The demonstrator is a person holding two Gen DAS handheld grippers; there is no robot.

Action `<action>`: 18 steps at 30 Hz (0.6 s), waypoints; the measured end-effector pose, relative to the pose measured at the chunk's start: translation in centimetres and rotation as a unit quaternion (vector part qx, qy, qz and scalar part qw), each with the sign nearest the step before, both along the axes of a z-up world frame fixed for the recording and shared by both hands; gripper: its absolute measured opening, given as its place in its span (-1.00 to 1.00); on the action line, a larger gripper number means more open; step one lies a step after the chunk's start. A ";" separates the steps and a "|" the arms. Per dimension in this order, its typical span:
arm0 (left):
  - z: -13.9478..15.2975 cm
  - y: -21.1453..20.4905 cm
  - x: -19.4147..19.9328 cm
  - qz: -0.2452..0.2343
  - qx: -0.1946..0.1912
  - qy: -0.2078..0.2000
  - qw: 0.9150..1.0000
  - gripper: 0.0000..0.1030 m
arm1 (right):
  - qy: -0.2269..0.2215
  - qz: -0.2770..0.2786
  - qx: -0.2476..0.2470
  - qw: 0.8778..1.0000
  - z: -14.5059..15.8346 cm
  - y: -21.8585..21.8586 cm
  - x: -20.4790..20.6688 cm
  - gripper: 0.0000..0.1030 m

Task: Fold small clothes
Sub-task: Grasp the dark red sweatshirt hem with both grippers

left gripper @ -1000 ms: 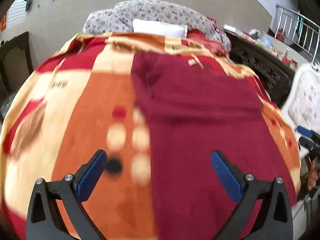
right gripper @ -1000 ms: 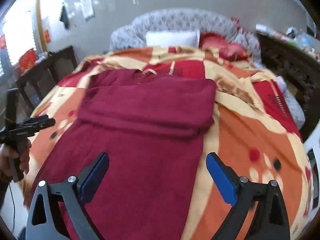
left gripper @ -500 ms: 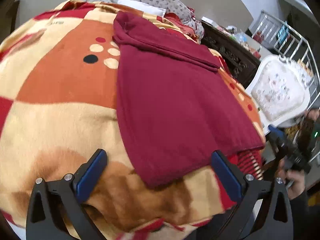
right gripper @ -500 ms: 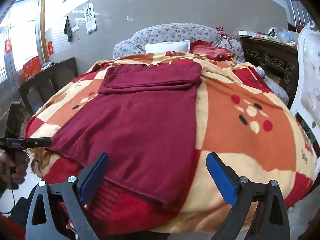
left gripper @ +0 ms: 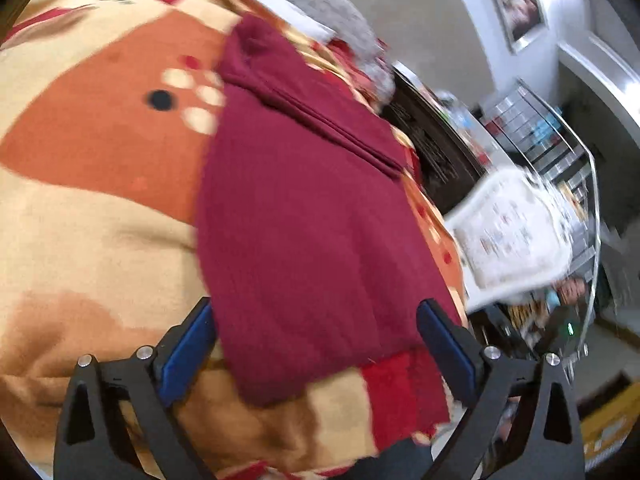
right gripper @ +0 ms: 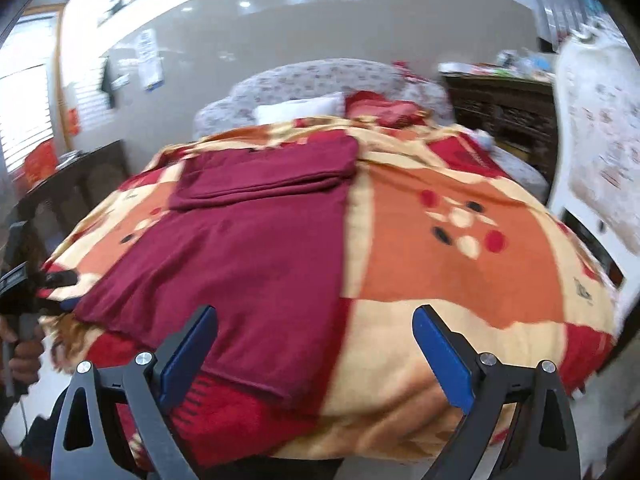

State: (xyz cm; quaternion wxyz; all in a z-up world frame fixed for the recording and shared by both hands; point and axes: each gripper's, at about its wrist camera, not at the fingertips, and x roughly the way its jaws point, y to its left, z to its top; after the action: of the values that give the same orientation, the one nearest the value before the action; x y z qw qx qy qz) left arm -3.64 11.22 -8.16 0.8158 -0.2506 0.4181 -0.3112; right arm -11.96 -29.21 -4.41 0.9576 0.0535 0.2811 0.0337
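Both hand-held grippers, left (left gripper: 316, 344) and right (right gripper: 316, 350), gape wide, empty, over the maroon garment (right gripper: 240, 248).

The shirt (right gripper: 240, 240) is dark red all over. The blanket (right gripper: 460, 248) has big orange, cream and red squares with red, black and cream dots. The gripper pads (right gripper: 438, 354) are blue. The headboard (right gripper: 320, 80) is grey with little flowers.

Bare blanket (right gripper: 460, 248) lies open right of the maroon garment (right gripper: 240, 248).
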 end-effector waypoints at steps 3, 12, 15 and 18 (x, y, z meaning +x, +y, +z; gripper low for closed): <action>0.7 -1.1 -0.6 -0.021 0.017 -0.029 0.999 0.89 | 0.013 0.014 0.031 0.999 -0.4 -0.7 -0.1 0.84; -1.1 0.5 0.5 0.022 0.039 0.016 0.999 -0.40 | 0.073 0.075 0.082 0.991 -3.6 0.7 1.1 0.14; -1.5 0.8 0.5 0.026 0.042 0.019 0.999 -0.53 | 0.088 0.062 0.092 0.990 -4.4 0.5 1.3 0.08; -1.4 0.8 0.0 0.025 0.050 0.011 0.998 -0.53 | 0.090 0.062 0.107 0.988 -4.7 0.2 1.1 0.07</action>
State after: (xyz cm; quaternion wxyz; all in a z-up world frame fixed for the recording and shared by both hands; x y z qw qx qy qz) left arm -3.63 12.00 -9.52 0.8303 -0.2230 0.4355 -0.2668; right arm -10.89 -29.02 -9.15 0.9132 0.1411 0.3637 0.1177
